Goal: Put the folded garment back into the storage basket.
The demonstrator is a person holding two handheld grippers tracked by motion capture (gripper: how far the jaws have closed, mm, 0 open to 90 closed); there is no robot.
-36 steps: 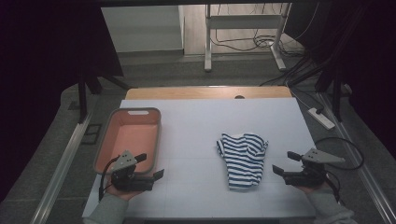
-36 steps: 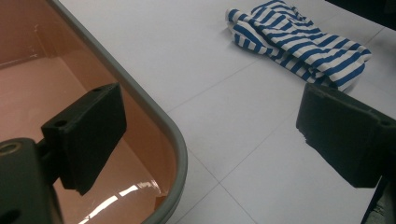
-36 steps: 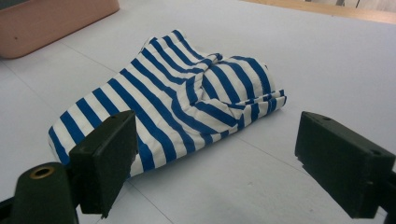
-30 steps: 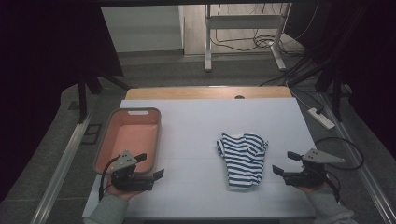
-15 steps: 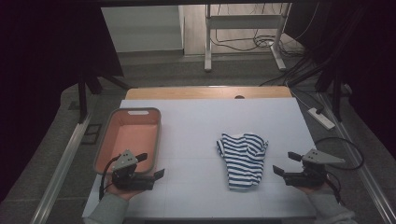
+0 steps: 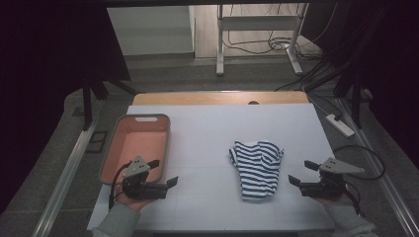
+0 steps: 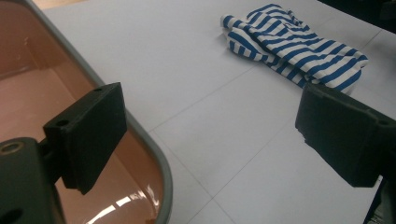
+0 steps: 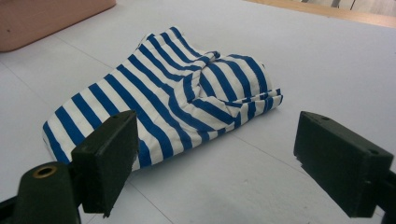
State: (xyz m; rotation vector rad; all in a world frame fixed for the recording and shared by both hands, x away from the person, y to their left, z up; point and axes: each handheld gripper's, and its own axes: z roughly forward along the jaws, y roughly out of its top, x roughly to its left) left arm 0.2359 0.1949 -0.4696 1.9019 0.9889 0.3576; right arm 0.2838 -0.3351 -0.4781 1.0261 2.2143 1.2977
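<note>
Striped cloth [image 6: 256, 168] crumpled on the white worktop [image 6: 207, 133], flanked by two wide-open claws.

Left claw [image 6: 164, 173] parted wide and holding nothing, low at the near right corner of the salmon tray [image 6: 165, 143], well apart from the cloth. Right claw [image 6: 299, 173] likewise spread wide and bare, near the cloth's right side but not touching, aimed toward it. Tray at the worktop's left; cloth right of centre.
</note>
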